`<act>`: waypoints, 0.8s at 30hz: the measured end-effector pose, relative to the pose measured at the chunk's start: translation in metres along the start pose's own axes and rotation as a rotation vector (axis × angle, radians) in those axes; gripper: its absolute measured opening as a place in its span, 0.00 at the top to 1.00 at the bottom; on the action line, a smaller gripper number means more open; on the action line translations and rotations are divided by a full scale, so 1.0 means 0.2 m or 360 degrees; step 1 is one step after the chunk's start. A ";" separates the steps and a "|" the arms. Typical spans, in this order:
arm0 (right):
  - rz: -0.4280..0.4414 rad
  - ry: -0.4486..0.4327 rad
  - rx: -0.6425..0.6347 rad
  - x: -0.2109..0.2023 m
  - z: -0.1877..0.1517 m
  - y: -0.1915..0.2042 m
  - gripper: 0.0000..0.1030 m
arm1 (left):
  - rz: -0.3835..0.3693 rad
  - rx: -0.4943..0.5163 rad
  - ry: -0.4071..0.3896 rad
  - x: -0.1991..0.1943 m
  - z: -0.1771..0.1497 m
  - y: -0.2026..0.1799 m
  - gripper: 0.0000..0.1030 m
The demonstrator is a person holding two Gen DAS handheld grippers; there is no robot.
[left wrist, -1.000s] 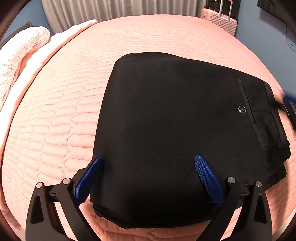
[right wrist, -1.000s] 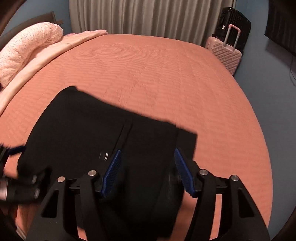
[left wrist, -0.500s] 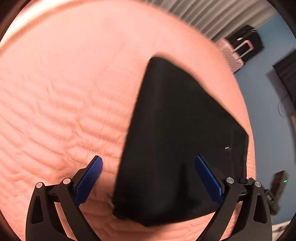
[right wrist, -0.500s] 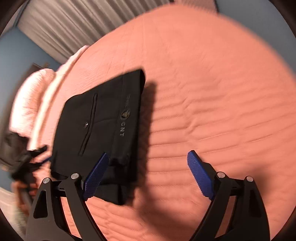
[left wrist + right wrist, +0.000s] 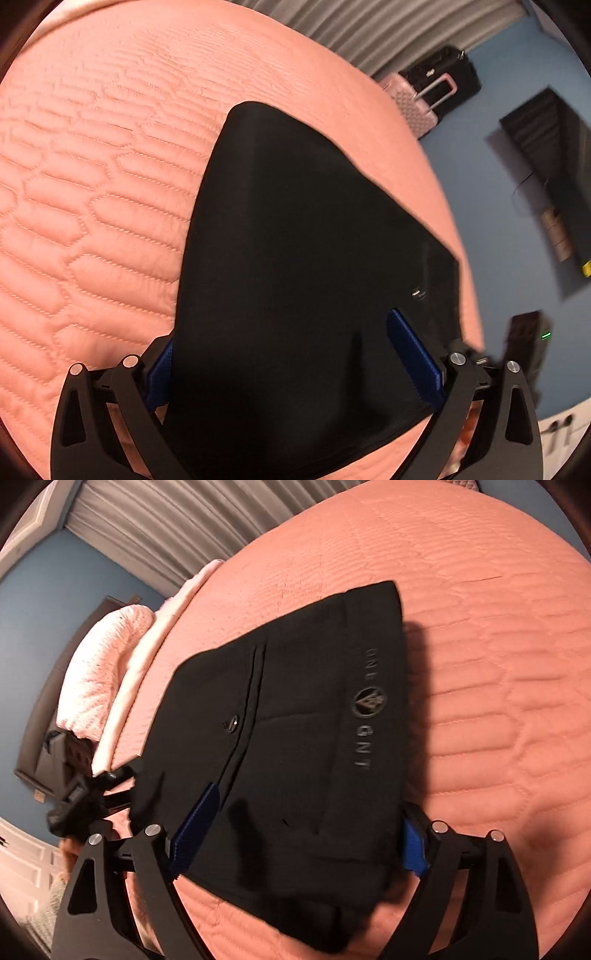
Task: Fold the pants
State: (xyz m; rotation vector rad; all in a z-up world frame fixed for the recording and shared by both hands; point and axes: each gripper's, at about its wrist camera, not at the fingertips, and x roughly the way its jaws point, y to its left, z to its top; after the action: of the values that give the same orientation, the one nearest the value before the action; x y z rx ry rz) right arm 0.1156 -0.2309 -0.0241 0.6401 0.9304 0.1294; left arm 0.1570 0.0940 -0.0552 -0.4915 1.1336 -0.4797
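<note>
Black pants [image 5: 295, 738], folded flat, grey waistband logo [image 5: 369, 701]

A bed [image 5: 110, 192] with a salmon-pink quilted cover, stitched in long hexagons. Folded black pants [image 5: 295, 738] lie flat on it near the close edge, pocket button and grey logo up. A pale pillow [image 5: 99, 672] sits at the far left.

We are in a bedroom of a home: a wide bed [image 5: 110, 184] with a quilted pink bedspread, a pillow [image 5: 99, 679] at its head, grey curtains [image 5: 177, 528], blue walls [image 5: 491, 206], and suitcases [image 5: 417, 107] standing in the corner.
</note>
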 end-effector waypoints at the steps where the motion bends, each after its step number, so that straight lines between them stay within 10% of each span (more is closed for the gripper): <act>1: 0.0019 -0.0011 0.0024 0.00 0.00 -0.01 0.19 | -0.0028 -0.0001 0.0012 0.01 0.01 0.00 0.11; 6: 0.0020 -0.0022 0.0166 -0.02 -0.01 -0.11 0.65 | -0.0015 0.0080 0.0045 0.10 0.06 0.00 0.17; 8: -0.0032 -0.0014 0.0106 -0.01 0.00 -0.05 0.70 | 0.0042 0.0049 0.0028 0.09 0.08 0.00 0.34; 9: -0.0060 -0.0014 0.0070 -0.01 0.01 -0.01 0.72 | 0.0058 0.0055 0.0016 0.07 0.08 0.00 0.67; 10: -0.0088 -0.0016 0.0030 -0.02 0.01 0.03 0.73 | 0.0065 0.0056 0.0009 0.06 0.07 0.00 0.76; 24: -0.0094 -0.0253 -0.0240 -0.20 0.45 0.42 0.80 | 0.0062 0.0220 -0.0210 -0.17 0.37 -0.36 0.87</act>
State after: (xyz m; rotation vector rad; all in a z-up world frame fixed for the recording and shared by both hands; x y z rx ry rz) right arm 0.1760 -0.2186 0.0904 0.4754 0.7770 0.0935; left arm 0.2053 0.0654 0.0377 -0.3745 0.9746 -0.4811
